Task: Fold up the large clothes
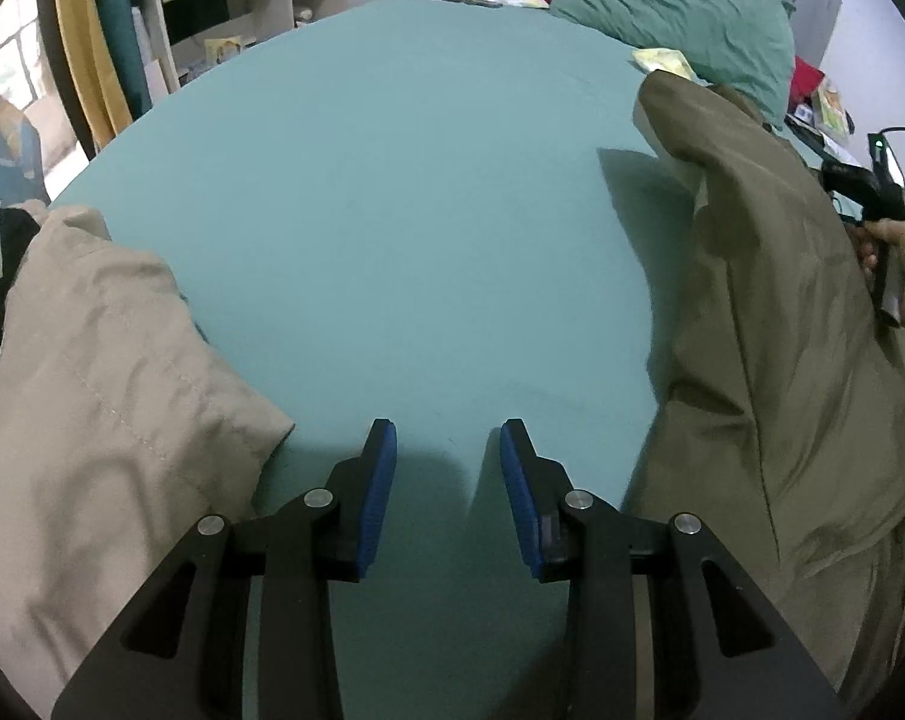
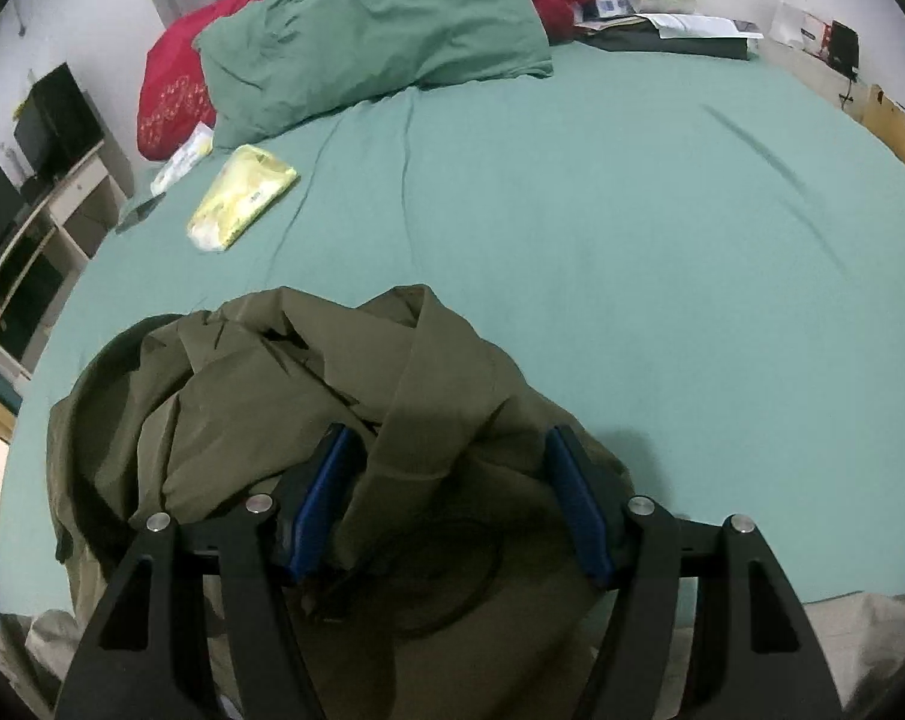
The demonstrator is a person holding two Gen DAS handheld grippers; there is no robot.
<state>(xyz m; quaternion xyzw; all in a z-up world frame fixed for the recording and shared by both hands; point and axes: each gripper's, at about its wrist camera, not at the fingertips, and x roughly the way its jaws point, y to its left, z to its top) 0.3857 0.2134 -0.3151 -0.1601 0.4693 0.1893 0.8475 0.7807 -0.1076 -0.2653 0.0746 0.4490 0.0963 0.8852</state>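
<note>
- Hovering over the bed (image 1: 392,192), the left gripper (image 1: 448,438) is seen with its blue pads (image 1: 380,498) parted and only teal sheet between them; nothing is held.
- A beige garment (image 1: 110,408) is spotted at the left of the left wrist view, bunched on the sheet just beside that gripper's left finger, not touched by it.
- An olive-green garment (image 1: 782,360) is raised at the right of the same view, hanging in long folds, its lower part draped down onto the bed.
- A hand (image 1: 902,264) is glimpsed at the far right edge behind that cloth, wrapped around a black handle.
- From the right wrist view, the olive-green garment (image 2: 308,396) is shown heaped on the near part of the bed, a twisted fold running up between the fingers.
- The right gripper (image 2: 446,450) is set around that fold: the left pad (image 2: 320,498) is pressed into the cloth, while a gap is kept at the right pad, so a firm grip is not shown and the jaws are read as open.
- A yellow wipes packet (image 2: 242,195) is noted well beyond the heap, lying flat on the sheet.
- A green pillow (image 2: 380,24) and a red cushion (image 2: 170,96) are seen at the head of the bed, the pillow lying over the cushion.
</note>
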